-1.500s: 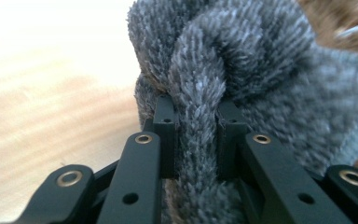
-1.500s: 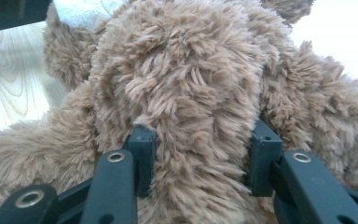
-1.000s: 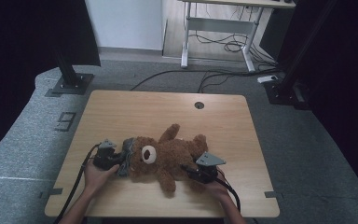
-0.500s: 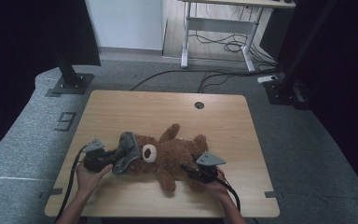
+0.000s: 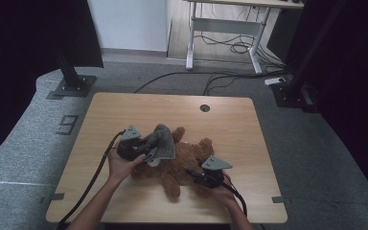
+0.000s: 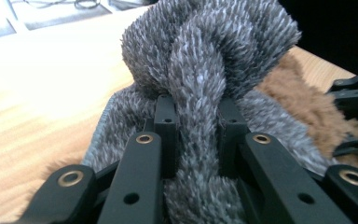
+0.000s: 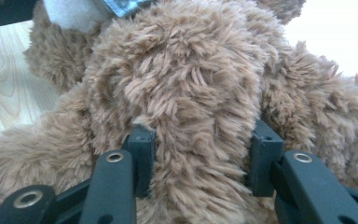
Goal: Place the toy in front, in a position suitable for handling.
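Grey fleece (image 6: 200,84) pinched in left fingers (image 6: 165,121); right fingers (image 7: 265,154) seemingly grip teddy (image 7: 186,93).

A teddy bear (image 5: 182,160) lies on the table (image 5: 230,120), toward its six o'clock edge. A fuzzy cloth (image 5: 162,141) rests over the bear's nine o'clock end.

Left gripper (image 5: 146,152) lifts grey cloth (image 5: 163,141) off the teddy bear (image 5: 187,160) (lying on table (image 5: 230,124)).

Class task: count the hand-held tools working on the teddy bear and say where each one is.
2. The left tool is at the bear's head end, shut on the grey fuzzy garment. The right tool is on the bear's near side, gripping brown plush.
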